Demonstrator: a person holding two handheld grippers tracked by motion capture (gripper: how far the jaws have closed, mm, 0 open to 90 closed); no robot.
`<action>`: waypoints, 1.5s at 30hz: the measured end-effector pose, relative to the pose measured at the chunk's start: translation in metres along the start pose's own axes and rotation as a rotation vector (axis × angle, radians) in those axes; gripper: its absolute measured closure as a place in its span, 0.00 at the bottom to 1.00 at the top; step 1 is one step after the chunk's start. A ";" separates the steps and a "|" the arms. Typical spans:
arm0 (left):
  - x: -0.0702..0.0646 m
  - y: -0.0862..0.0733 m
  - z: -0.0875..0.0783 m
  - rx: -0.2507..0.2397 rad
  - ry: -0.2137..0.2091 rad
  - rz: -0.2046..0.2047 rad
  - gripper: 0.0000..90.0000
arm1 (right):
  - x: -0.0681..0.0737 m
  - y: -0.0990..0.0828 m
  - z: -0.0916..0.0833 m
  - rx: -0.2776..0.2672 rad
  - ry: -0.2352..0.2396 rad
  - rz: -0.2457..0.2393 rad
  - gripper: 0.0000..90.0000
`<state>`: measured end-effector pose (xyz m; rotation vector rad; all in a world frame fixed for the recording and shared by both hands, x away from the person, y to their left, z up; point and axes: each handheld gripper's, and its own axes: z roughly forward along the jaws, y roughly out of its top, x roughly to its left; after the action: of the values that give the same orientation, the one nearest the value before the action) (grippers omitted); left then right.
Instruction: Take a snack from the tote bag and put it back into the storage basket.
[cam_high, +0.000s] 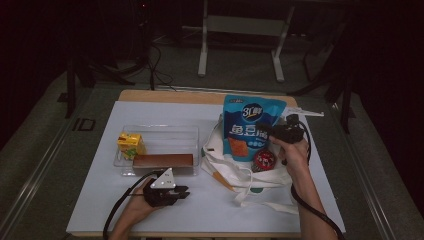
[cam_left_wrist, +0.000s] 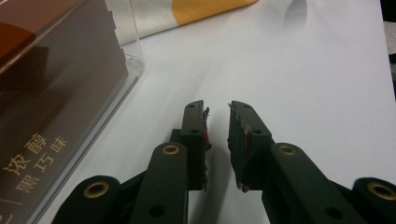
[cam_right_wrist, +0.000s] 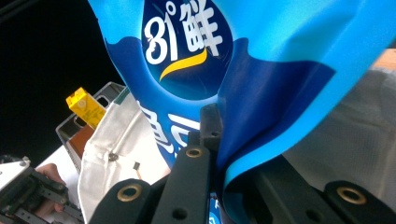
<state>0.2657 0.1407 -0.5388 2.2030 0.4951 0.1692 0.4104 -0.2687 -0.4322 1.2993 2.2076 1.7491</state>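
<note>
snack bag: bright blue with a darker blue wave, white characters, an orange panel. cloth bag: cream white with an orange-yellow patch. box: brown, pale lettering. carton: yellow. round item: red. table cover: white. both grippers: black.

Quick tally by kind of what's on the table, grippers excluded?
Blue snack bag: 1
Yellow drink carton: 1
Brown chocolate box: 1
Red round item: 1
Clear tray: 1
White tote bag: 1
Total: 6
</note>
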 end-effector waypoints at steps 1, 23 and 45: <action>0.000 0.000 0.000 -0.001 0.001 0.000 0.84 | 0.000 0.000 0.000 0.000 0.000 0.000 1.00; 0.003 -0.004 -0.003 -0.059 0.008 -0.032 0.81 | 0.011 0.009 -0.008 -0.062 0.032 0.010 1.00; 0.003 -0.004 -0.002 -0.048 -0.004 -0.022 0.71 | 0.027 0.025 -0.021 -0.096 0.059 -0.004 1.00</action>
<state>0.2663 0.1454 -0.5406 2.1500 0.5074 0.1630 0.3968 -0.2679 -0.3926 1.2389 2.1242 1.8896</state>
